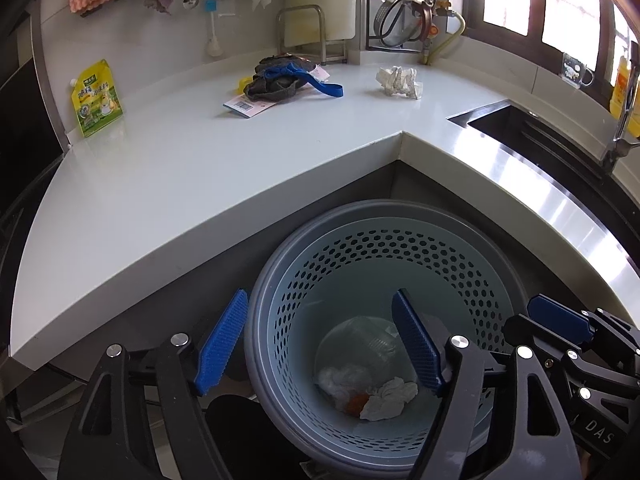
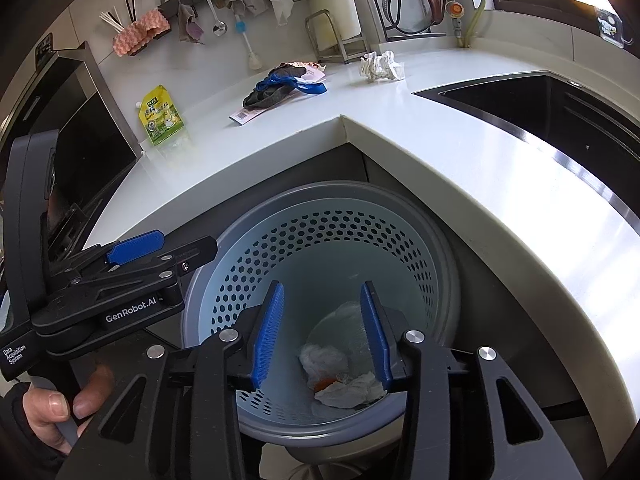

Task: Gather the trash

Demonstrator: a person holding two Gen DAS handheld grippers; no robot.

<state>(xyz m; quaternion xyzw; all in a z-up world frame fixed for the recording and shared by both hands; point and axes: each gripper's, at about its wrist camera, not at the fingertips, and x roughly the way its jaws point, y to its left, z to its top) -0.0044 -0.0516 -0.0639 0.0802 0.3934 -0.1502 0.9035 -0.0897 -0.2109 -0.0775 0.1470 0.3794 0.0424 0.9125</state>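
A grey perforated waste bin (image 1: pixel 472 240) (image 2: pixel 408 224) stands on the floor in the counter's inner corner. Crumpled white tissues (image 1: pixel 390 398) (image 2: pixel 352 392), an orange scrap and a clear plastic piece lie at its bottom. My left gripper (image 1: pixel 320 340) hangs open over the bin's rim with nothing between its blue pads. My right gripper (image 2: pixel 324 332) is open above the bin too, empty. On the counter lie a crumpled white paper (image 1: pixel 400 82) (image 2: pixel 380 66), a dark cloth with a blue strap (image 1: pixel 280 80) (image 2: pixel 280 88) and a yellow-green pouch (image 1: pixel 98 98) (image 2: pixel 162 120).
A sink (image 1: pixel 532 128) (image 2: pixel 560 116) is sunk into the counter at the right. A cutting board rack (image 1: pixel 308 36) and a pot rack (image 1: pixel 404 12) stand at the back wall, utensils and rags hang above. A person's hand (image 2: pixel 52 412) holds the left gripper's handle.
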